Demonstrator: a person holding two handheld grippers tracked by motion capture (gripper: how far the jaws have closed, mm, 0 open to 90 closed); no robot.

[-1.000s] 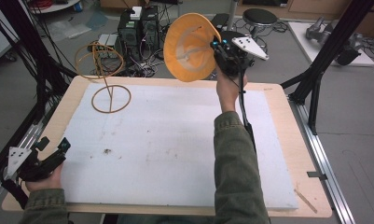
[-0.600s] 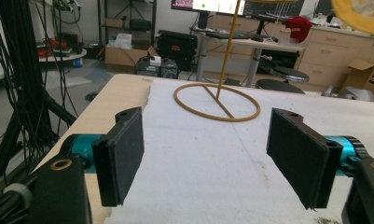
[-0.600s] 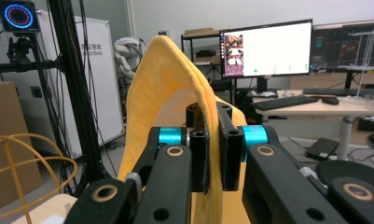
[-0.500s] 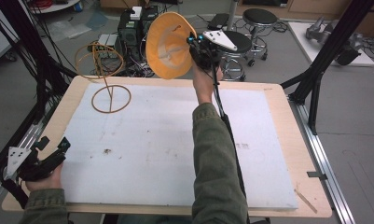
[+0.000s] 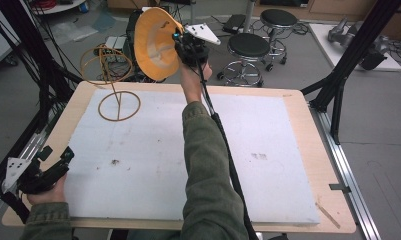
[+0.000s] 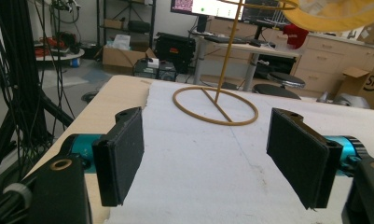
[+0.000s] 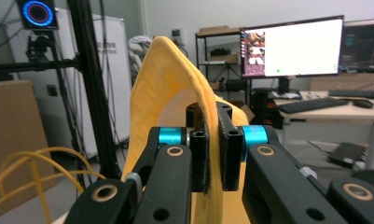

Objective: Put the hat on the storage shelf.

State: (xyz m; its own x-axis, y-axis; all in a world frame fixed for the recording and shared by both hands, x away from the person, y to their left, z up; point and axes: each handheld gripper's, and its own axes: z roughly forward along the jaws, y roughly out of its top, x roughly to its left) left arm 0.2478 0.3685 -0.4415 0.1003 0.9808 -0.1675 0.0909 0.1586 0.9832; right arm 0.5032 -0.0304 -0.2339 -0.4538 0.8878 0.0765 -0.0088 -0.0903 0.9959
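A floppy yellow hat (image 5: pixel 155 45) hangs in the air above the table's far edge, its brim pinched between the shut jaws of my right gripper (image 5: pixel 180 47). In the right gripper view the brim (image 7: pixel 168 84) runs up between the pads of that gripper (image 7: pixel 212 149). A yellow wire stand (image 5: pixel 119 105) rises from a ring base at the far left of the board, just left of the hat; its base ring (image 6: pixel 216 105) lies ahead in the left gripper view. My left gripper (image 5: pixel 58 160) rests open at the near left corner, nothing between its pads (image 6: pixel 119 158).
A white foam board (image 5: pixel 268 165) covers the wooden table. Two black stools (image 5: pixel 248 47) and boxes of electronics stand on the floor behind the far edge. Black frame legs (image 5: pixel 338 95) rise at the right and left sides.
My right gripper has carried the hat leftward along the far edge, closer to the wire stand. The left gripper has stayed in place.
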